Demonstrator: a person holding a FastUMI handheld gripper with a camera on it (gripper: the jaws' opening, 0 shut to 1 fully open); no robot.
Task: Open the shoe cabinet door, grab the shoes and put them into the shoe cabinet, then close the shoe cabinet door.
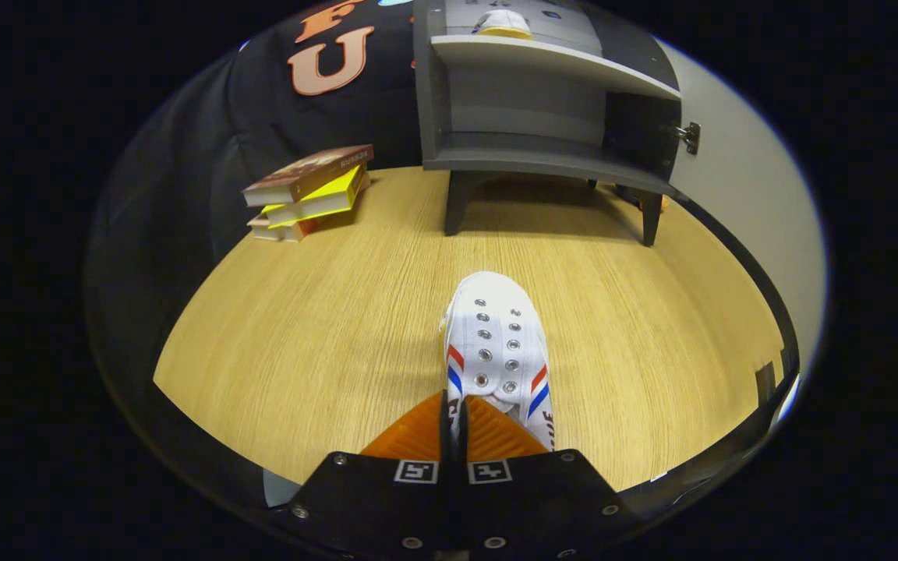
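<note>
Bench (324, 327): pale wood-grain, carrying everything in front of you.

Shoe cabinet (527, 117): grey, on dark legs, at the far side of the bench, well beyond your claw. Its door (737, 218) stood swung open to the right, hinge showing. One shelf inside; something white and yellow (502, 23) sat on the level above it, too small to tell what.

Stack of books (310, 193): three or so, left of the cabinet, against the booth wall.

Shoe (497, 343): white, metal eyelets, red and blue stripes on both sides, toe pointing toward the cabinet, just ahead of your claw.

Claw (454, 425): your fingers were pinched together on the shoe's rear collar edge, gripping it.
</note>
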